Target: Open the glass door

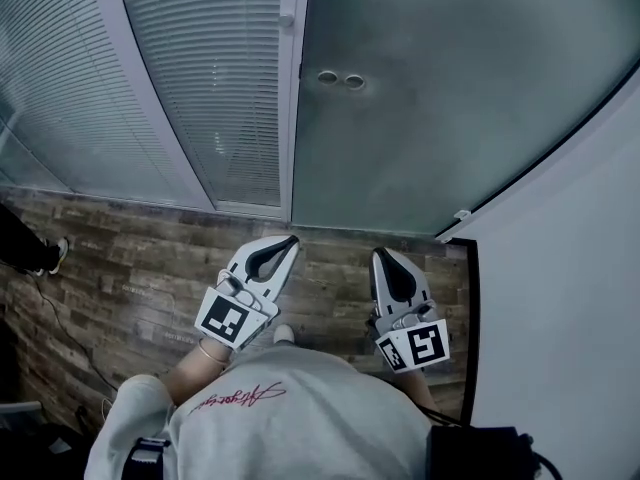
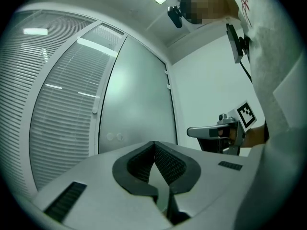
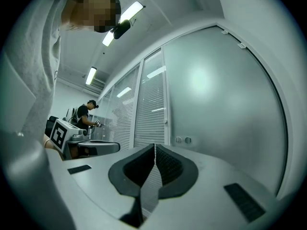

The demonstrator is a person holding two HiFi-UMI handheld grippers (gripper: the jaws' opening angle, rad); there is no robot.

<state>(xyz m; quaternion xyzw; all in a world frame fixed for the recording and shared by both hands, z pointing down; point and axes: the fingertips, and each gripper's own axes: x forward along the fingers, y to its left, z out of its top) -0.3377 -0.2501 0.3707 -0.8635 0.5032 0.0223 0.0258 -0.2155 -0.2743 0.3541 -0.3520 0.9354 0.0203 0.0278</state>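
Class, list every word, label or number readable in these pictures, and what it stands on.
Red cursive print on the person's grey sweatshirt: too small to read.
Black-and-white square markers on the left gripper and right gripper: patterns, no words.
Frosted glass door: none.

Lower centre: left hand-held gripper (image 2: 154, 143), jaw tips meeting, nothing between them. Behind it, centre frame: frosted glass door (image 2: 136, 95) with two round fittings (image 2: 114, 137) low on its left side. Left: slatted blinds (image 2: 53, 104). Right middle: right hand-held gripper (image 2: 191, 132), level, its marker cube (image 2: 245, 115) above it.
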